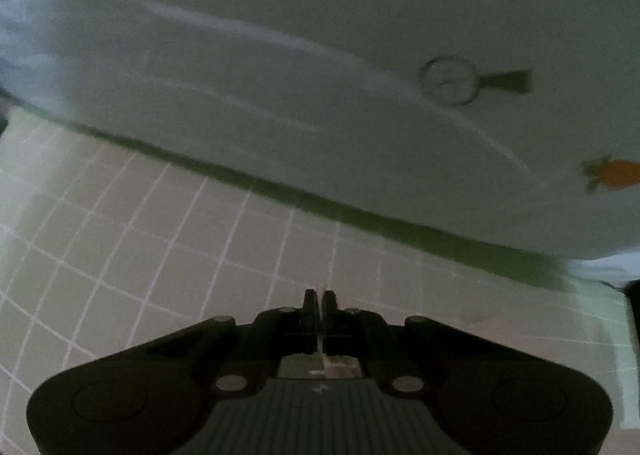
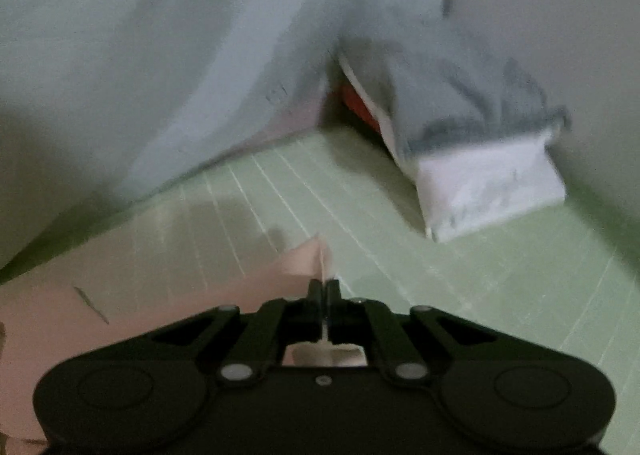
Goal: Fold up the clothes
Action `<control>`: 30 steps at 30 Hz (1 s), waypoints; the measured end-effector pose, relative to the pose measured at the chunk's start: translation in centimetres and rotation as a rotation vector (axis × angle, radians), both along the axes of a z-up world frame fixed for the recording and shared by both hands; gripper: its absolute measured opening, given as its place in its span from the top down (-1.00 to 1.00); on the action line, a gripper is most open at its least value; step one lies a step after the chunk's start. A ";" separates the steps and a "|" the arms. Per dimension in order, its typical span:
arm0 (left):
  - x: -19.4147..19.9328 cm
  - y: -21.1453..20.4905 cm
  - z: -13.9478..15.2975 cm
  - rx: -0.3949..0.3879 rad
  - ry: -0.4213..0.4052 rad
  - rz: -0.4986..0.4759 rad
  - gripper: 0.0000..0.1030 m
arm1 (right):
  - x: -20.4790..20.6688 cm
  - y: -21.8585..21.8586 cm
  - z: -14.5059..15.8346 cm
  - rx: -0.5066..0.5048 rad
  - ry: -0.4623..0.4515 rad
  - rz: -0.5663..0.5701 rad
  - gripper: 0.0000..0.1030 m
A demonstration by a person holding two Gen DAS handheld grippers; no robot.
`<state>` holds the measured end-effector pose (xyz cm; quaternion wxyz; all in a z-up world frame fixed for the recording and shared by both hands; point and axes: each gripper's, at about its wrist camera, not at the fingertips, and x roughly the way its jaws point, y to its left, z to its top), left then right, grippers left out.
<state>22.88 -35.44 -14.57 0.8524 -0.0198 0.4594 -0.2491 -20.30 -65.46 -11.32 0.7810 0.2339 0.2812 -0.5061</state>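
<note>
Over the green gridded mat [image 2: 480, 295], both grippers point low; left [image 1: 320, 295] and right [image 2: 324, 285] fingers pinch pale garment [image 2: 304, 259] edges.

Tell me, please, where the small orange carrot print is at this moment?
In the left wrist view the carrot print sits at the far right edge on the pale garment, below and right of the round drawn motif.
</note>
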 end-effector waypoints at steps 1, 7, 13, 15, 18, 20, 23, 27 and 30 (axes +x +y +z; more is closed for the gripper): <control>0.1 -0.1 -0.4 0.005 0.006 0.004 0.96 | -0.1 -0.2 -0.5 0.013 0.006 0.001 0.96; 0.8 -0.7 -1.4 0.024 0.025 0.031 0.95 | -0.3 -0.7 -2.4 0.033 0.059 -0.003 0.96; 0.8 -1.3 -1.9 0.021 0.038 0.035 0.83 | -0.7 -0.9 -3.4 0.082 0.044 -0.022 0.95; 0.8 -1.0 -1.2 0.013 0.025 0.029 0.68 | -0.6 -0.7 -3.6 0.091 0.047 -0.008 0.93; 0.0 -0.2 0.0 -0.032 0.034 0.033 0.22 | -0.8 -0.6 -3.3 0.096 0.034 -0.011 0.68; -0.4 0.3 0.3 -0.063 0.063 0.032 0.07 | -1.1 -0.5 -3.0 0.109 -0.014 -0.029 0.31; -1.4 -0.1 0.1 -0.053 0.089 -0.013 0.05 | -1.3 -0.7 -3.2 0.134 -0.055 -0.040 0.10; -2.5 -1.6 -0.6 0.019 0.087 -0.045 -0.14 | -0.9 -1.0 -3.9 0.160 -0.056 -0.035 -0.06; -3.1 -1.9 -0.6 0.061 0.072 -0.044 -0.47 | -0.6 -1.3 -4.3 0.169 -0.042 -0.024 -0.17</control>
